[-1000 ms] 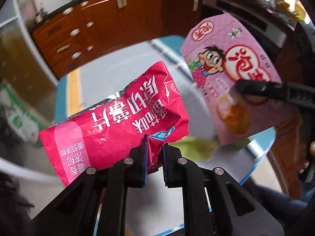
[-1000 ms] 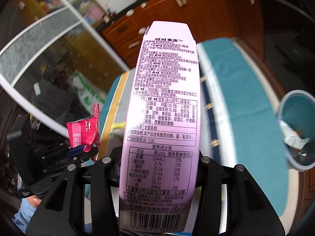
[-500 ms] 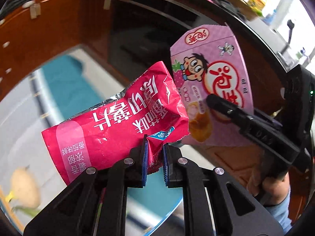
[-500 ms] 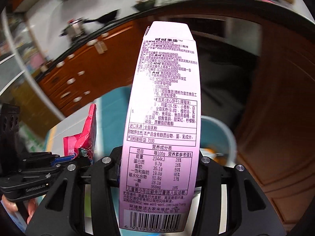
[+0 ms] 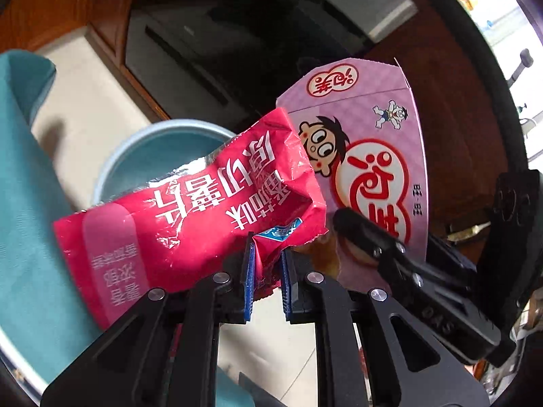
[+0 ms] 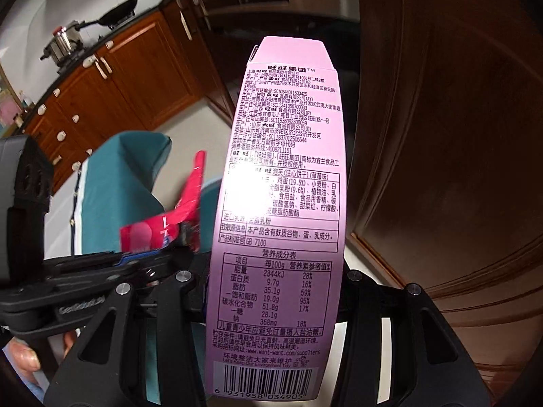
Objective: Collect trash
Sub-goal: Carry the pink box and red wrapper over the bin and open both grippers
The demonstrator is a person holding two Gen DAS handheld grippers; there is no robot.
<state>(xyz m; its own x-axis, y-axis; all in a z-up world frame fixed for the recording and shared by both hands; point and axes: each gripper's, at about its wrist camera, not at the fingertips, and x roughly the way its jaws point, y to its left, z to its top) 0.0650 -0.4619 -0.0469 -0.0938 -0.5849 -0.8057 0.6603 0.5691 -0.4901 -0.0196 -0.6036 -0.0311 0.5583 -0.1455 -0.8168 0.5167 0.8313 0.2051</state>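
Dark wooden cabinets [image 6: 129, 78] rise behind a round pale-blue bin [image 5: 152, 156]. A teal cloth [image 5: 23, 186] drapes left of the bin. Above the bin, the right gripper [image 6: 275, 291] clamps a flat pink cardboard box [image 6: 281, 203]; beside it the left gripper [image 5: 266, 271] pinches a crinkled, glossy red foil wrapper [image 5: 203, 220].

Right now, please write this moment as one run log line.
left gripper: shut on red snack bag | right gripper: shut on pink box | blue bin: behind bag
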